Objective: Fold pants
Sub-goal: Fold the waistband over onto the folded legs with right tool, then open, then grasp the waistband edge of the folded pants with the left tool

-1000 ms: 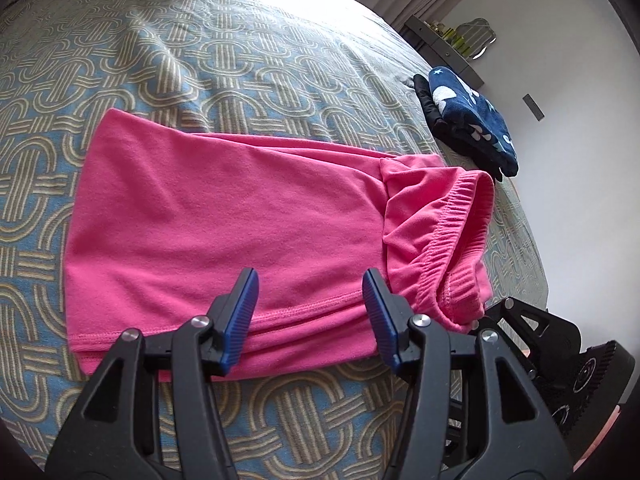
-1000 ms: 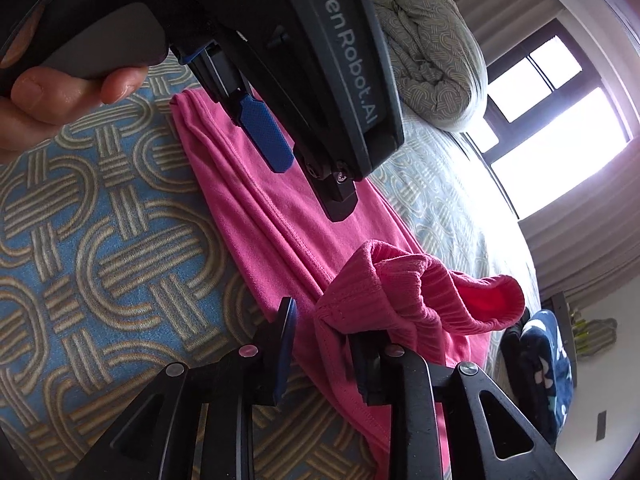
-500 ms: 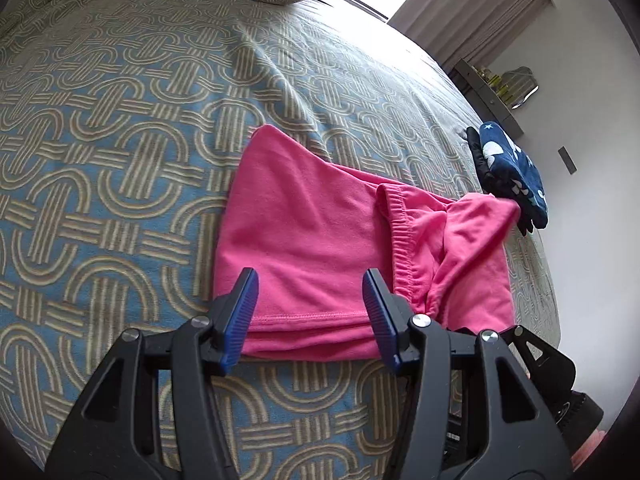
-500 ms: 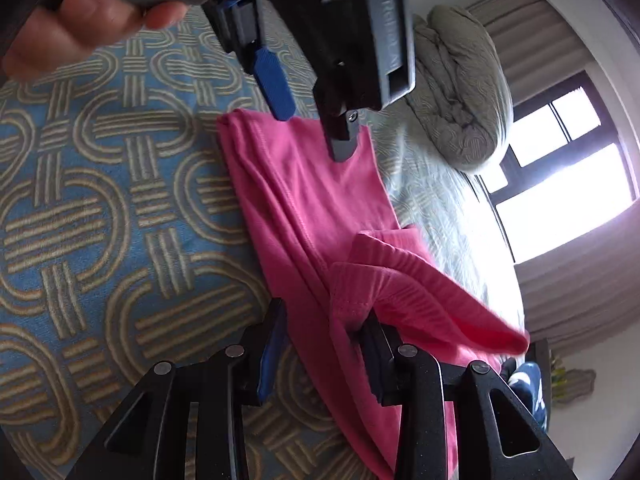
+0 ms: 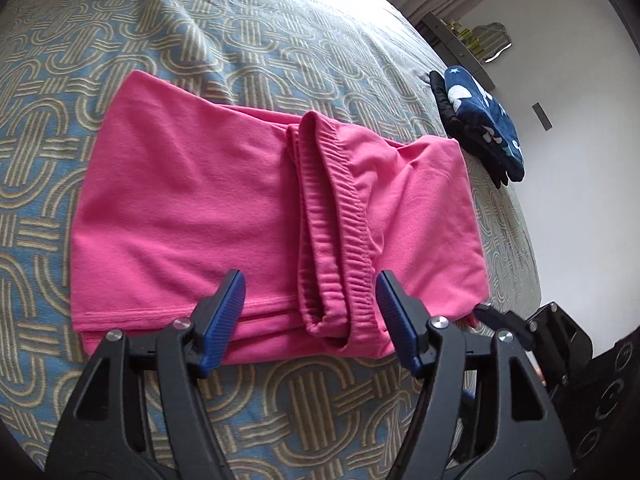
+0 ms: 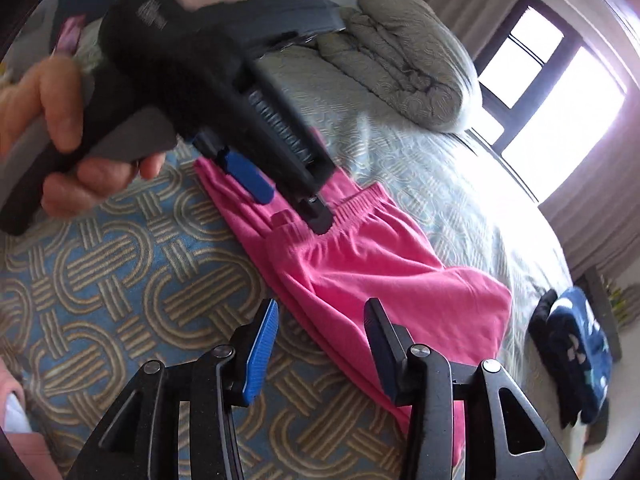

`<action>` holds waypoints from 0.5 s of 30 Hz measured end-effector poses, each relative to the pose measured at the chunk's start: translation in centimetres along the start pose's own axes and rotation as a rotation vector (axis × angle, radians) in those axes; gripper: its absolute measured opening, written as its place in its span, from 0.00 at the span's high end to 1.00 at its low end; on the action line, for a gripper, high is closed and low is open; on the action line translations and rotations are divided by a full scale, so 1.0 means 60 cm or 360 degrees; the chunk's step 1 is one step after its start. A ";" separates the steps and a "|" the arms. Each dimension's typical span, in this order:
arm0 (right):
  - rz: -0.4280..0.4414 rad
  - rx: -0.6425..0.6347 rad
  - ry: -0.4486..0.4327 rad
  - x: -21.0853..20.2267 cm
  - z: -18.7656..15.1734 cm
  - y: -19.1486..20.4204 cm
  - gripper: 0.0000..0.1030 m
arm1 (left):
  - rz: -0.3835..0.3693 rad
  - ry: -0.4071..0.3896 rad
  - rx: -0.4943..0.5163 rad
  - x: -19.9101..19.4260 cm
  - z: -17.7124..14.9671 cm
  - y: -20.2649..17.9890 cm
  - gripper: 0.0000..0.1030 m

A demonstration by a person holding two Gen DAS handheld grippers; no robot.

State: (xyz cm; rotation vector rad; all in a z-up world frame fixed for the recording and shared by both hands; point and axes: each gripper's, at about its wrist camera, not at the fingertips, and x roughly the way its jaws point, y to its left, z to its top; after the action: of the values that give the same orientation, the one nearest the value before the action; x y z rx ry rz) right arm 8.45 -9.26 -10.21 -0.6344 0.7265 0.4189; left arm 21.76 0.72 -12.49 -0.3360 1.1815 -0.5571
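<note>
A bedroom: bed under a blue and tan patterned cover, bright window behind, a rolled duvet at the far end and a dark blue bundle near the bed's edge. The pants lie on the cover in front of me, pink, folded into a flat rectangle with the elastic waistband laid across the top.

My left gripper hovers over the near edge, jaws wide and just opened further, cloth under the gap but nothing pinched. My right gripper has just been opening too; its pads stand apart over the fold's corner, clear of the fabric as far as I can see.

I judge this a light, limp knit: it will sag and slide apart if lifted by one layer. The gathered waistband is thicker and gives the surest bite. For another fold I'd pinch all layers at the near hem, both corners, and carry them over slowly
</note>
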 end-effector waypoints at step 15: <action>0.0252 0.1394 0.0095 -0.001 -0.118 -0.263 0.44 | -0.0144 0.0058 -0.0075 0.037 0.048 -0.019 0.60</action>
State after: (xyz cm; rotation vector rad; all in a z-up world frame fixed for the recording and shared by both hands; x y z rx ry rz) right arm 13.80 -25.54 -8.19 0.2373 0.9277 0.1892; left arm 24.76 -1.58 -12.59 -0.4228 1.2206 -0.6171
